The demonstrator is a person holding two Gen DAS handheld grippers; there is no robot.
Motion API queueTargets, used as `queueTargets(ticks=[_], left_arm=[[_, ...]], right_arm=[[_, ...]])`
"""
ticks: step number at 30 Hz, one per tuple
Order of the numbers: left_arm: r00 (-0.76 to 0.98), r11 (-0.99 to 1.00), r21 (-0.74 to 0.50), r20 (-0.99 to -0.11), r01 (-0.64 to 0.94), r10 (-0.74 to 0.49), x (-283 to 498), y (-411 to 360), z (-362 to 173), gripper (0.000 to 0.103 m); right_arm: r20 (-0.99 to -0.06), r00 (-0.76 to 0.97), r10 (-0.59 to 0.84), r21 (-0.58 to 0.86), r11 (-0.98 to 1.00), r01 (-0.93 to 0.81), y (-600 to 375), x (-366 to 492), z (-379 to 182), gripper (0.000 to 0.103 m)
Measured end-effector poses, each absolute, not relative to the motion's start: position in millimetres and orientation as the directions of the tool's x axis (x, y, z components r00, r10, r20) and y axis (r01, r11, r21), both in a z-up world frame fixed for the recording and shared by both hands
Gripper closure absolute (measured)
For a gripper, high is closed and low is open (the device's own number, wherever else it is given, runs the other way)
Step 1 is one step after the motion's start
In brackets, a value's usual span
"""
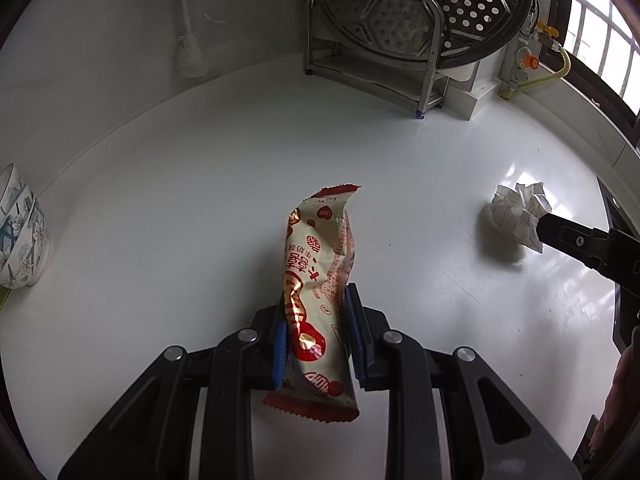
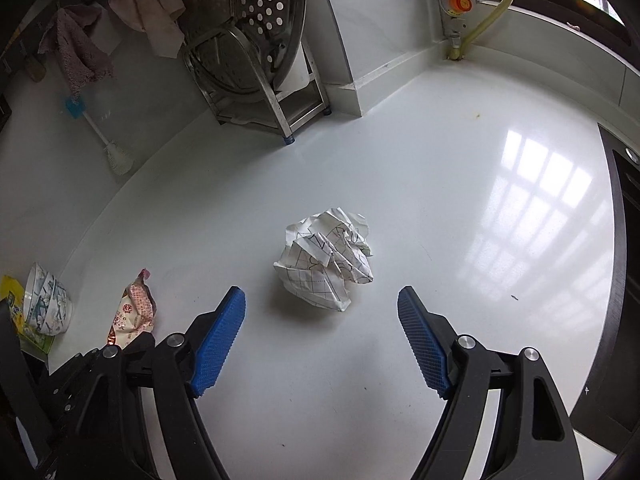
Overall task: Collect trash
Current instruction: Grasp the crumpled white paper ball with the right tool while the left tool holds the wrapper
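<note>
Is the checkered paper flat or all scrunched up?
Scrunched up. The checkered paper sits on the counter as a crumpled ball, its grid lines bent every way, ahead of the right gripper with fingers apart.

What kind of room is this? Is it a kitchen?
Most likely a kitchen counter. A metal steamer tray leans in a rack, patterned bowls are stacked at the side, and a gas valve with a yellow hose sits near the window.

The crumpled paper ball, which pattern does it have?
White with a dark grid of lines; the crumpled paper ball shows best in the right wrist view.
</note>
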State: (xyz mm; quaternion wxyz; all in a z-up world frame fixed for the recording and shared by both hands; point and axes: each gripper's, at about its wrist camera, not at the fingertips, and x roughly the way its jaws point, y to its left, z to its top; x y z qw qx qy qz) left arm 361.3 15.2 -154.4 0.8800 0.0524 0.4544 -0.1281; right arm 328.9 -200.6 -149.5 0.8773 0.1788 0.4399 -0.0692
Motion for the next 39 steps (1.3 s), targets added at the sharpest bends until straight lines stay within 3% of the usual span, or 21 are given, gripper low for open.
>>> queueTargets(ticks=[14, 25, 29, 39], left_arm=[[0.530, 0.959, -0.045, -0.825, 0.281, -0.195, 379, 22, -163, 0.078], [0.529, 0.964, -0.053, -0.827, 0.260, -0.189, 380, 25, -164, 0.078], [0.529, 0.965, -0.054, -0.828, 0.257, -0.187, 380, 25, -163, 0.078], [0.541, 0.962, -0.036, -0.821, 0.269, -0.182, 369, 23, -155, 0.078]], right_arm=[[-0.828, 0.560, -0.042, 0.219, 0.894, 0.391, -208, 361, -176, 0.028], [-0.810, 0.580, -0.088, 0.142, 0.930, 0.339, -193, 365, -175, 0.029], [-0.810, 0.581, -0.078, 0.135, 0.939, 0.315, -189, 367, -175, 0.046], [-0.801, 0.596, -0.045, 0.136, 0.957, 0.255, -180, 355, -168, 0.052]])
